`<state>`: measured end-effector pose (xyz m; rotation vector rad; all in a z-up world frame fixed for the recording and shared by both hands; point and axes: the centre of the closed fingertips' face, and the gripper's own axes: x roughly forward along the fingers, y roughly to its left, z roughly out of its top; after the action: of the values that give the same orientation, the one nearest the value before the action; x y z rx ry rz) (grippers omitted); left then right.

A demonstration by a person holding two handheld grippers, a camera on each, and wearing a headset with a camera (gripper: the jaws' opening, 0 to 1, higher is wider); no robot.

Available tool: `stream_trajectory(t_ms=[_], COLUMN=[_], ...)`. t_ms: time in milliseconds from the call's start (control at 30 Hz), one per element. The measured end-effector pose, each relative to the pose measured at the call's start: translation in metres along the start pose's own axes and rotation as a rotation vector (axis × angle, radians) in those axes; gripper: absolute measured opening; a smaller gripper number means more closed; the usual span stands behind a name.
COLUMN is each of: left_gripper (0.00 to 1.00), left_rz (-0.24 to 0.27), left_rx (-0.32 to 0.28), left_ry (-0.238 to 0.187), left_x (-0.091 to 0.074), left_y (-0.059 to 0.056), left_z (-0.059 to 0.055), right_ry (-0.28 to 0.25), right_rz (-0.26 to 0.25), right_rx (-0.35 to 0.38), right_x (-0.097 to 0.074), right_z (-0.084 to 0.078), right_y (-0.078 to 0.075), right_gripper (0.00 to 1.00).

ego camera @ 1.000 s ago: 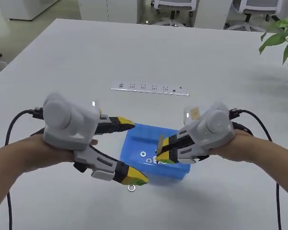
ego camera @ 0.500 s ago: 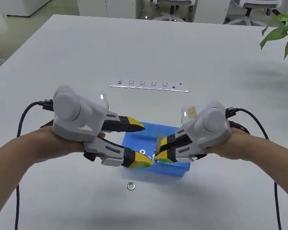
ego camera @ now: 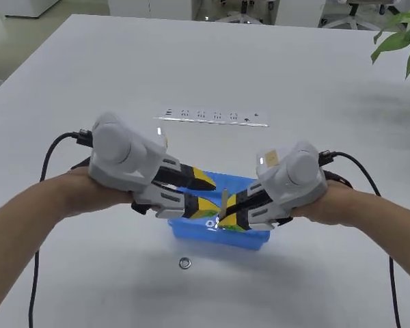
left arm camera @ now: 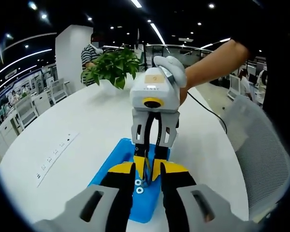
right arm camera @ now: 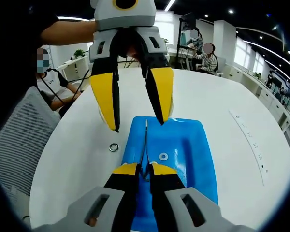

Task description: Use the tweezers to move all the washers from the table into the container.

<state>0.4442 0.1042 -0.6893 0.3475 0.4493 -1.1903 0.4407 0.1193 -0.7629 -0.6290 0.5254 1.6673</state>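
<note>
The left gripper [ego camera: 210,193] has slid in over the blue plastic container [ego camera: 254,239], jaws apart and empty. The right gripper [ego camera: 225,221] stays clamped on thin metal tweezers [ego camera: 224,199]. One small steel washer [ego camera: 184,263] lies on the white office table [ego camera: 294,82].

Quick count: one blue container [right arm camera: 188,140], one pair of tweezers [right arm camera: 146,140], two grippers (left gripper [right arm camera: 139,125], right gripper [right arm camera: 144,170]), one washer [ego camera: 184,263] on the table [ego camera: 328,82], two washers [left arm camera: 139,190] showing inside the container, one power strip [ego camera: 212,117], one plant [ego camera: 403,44].
</note>
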Motion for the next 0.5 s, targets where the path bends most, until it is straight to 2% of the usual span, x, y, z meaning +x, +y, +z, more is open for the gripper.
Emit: stream_trajectory(t_ms=[267,500], left_gripper=[0.14,0.07], left_rz=[-0.024,-0.040], left_rx=[0.050,0.072], left_ry=[-0.008,0.003], left_x=[0.009,0.011], left_y=[0.003,0.001], left_z=[0.008,0.007], right_ry=[-0.001,0.002], right_rz=[0.007,0.004], right_rx=[0.001,-0.001], right_x=[0.000,-0.001], right_z=[0.001,-0.001], right_y=[0.000,0.000], right_gripper=[0.10,0.11])
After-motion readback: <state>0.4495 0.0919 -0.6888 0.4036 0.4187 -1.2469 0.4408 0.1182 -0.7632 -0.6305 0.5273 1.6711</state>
